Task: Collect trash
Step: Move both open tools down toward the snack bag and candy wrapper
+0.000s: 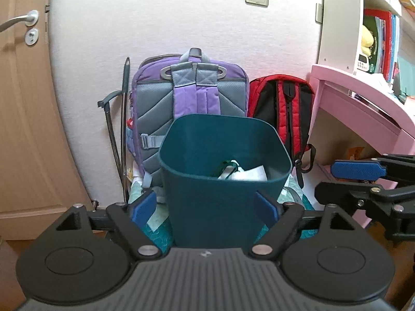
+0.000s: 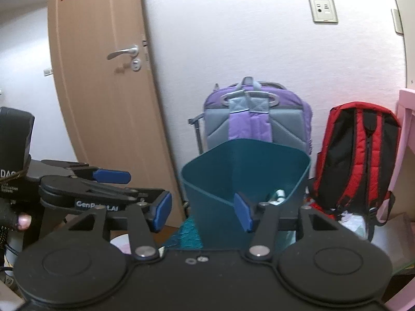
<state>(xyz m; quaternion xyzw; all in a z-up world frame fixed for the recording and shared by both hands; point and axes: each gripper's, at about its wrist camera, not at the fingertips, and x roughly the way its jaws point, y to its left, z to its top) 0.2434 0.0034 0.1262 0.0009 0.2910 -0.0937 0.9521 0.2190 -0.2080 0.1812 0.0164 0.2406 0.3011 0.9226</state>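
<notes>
From the left wrist, the left gripper (image 1: pixel 206 208) has its blue pads spread wide with nothing pinched. The teal bin (image 1: pixel 223 171) stands straight ahead, and the pads sit to either side of its lower wall as seen from here; I cannot tell if they touch it. White paper scraps (image 1: pixel 245 173) already lie inside. Behind the bin lean a purple backpack (image 1: pixel 189 96) and a red backpack (image 1: pixel 282 103). The right gripper (image 1: pixel 345 178) hangs off to the right, also empty.

From the right wrist, the right gripper (image 2: pixel 205 213) is spread and holds nothing. The bin (image 2: pixel 243 171) is just ahead and slightly right, and the left gripper (image 2: pixel 122 181) is off to the left.

Some trash looks collected already. Crumpled white stuff (image 2: pixel 354 221) at the foot of the red backpack (image 2: pixel 360 155) may still need picking up.
</notes>
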